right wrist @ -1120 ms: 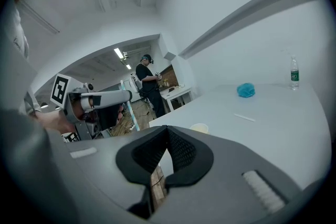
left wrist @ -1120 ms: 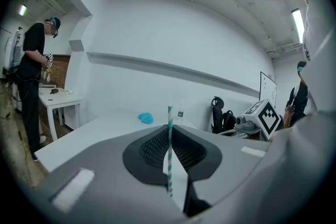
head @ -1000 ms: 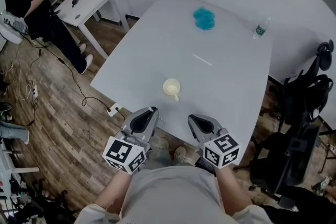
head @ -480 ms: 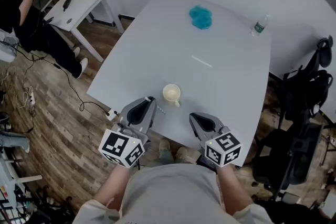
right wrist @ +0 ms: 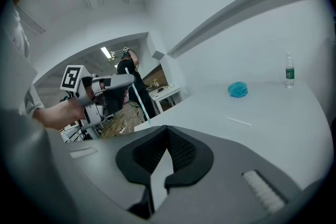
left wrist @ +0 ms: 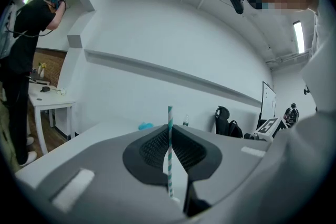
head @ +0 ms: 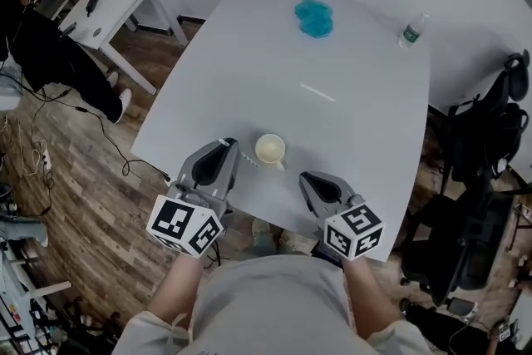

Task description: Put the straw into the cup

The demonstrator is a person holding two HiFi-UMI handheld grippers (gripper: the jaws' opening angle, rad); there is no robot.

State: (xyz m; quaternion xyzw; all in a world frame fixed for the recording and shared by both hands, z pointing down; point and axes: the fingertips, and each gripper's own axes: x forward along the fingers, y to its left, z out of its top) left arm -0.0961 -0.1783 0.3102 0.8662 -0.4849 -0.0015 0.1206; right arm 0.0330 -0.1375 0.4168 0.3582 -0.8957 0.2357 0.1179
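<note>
While the person stands at the near edge of the pale tabletop [head: 249, 79], the left gripper [head: 224, 145] has its jaws clamped on a teal-and-white striped straw [left wrist: 169, 122]. The straw stands up between the pads, one end above them and one below. That gripper sits just beside the cream cup [head: 270, 149], on the cup's left and not yet over its mouth. The cup stands upright near the table's front edge with nothing visible inside it. The right gripper [head: 309, 179] waits on the cup's other side, near but apart from it, its jaws drawn together on nothing.

Judging by the layout, the step in hand is the carry: the straw is gripped and beside the cup, but not in it. The next move calls for bringing the straw's lower end above the rim, keeping it near vertical, and easing it down inside. Only then should the jaws part. A light cup could tip if the straw catches its wall, so the free gripper may be needed to steady it.

Farther back on the tabletop lie a second straw [head: 318, 92], plain and untouched, a blue bundle [head: 314, 17] and a bottle [head: 413, 30], all well apart from the cup.
</note>
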